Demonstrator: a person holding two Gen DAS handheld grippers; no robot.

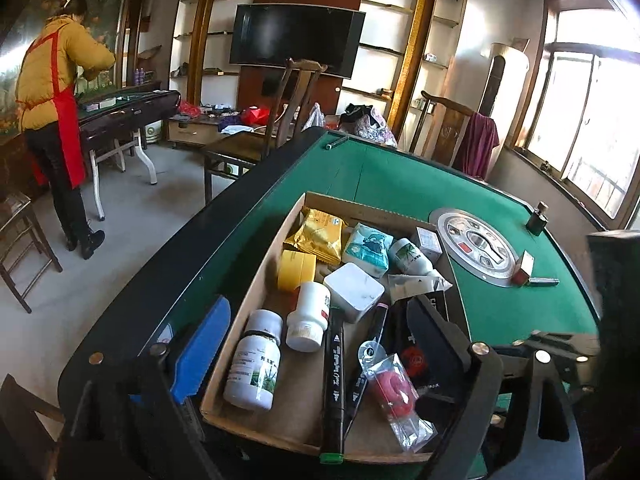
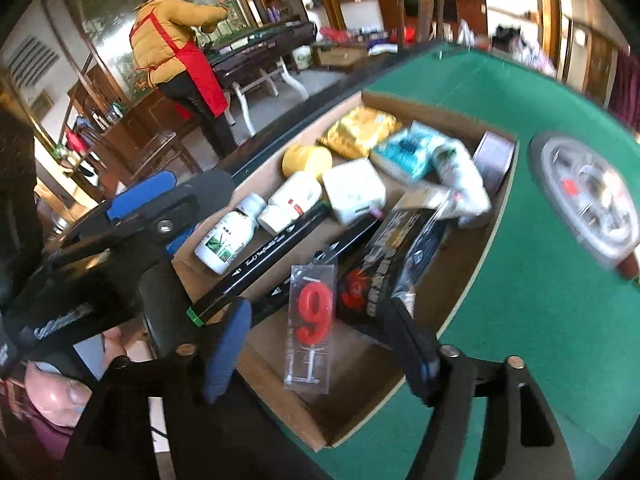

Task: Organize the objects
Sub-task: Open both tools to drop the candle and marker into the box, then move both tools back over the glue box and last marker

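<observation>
A cardboard box (image 1: pixel 256 292) on the green table (image 1: pixel 400 184) holds several items: white bottles (image 1: pixel 256 364), black markers (image 1: pixel 334 380), a yellow jar (image 1: pixel 295 269), a gold packet (image 1: pixel 316 236), a white block (image 1: pixel 354 291) and a packaged red "9" candle (image 1: pixel 394 396). My left gripper (image 1: pixel 316 328) is open above the box's near end, empty. My right gripper (image 2: pixel 320 324) is open over the candle (image 2: pixel 314 312), with the box (image 2: pixel 476 276) below; the left gripper shows at its left (image 2: pixel 160 208).
A round metal plate (image 1: pixel 476 246) sits in the table's middle, with a small red-white box (image 1: pixel 524 266), a dark tube (image 1: pixel 544 281) and a small dark bottle (image 1: pixel 538 218) beside it. A person in a red apron (image 1: pixel 60 112) stands at another table far left. Wooden chairs stand behind.
</observation>
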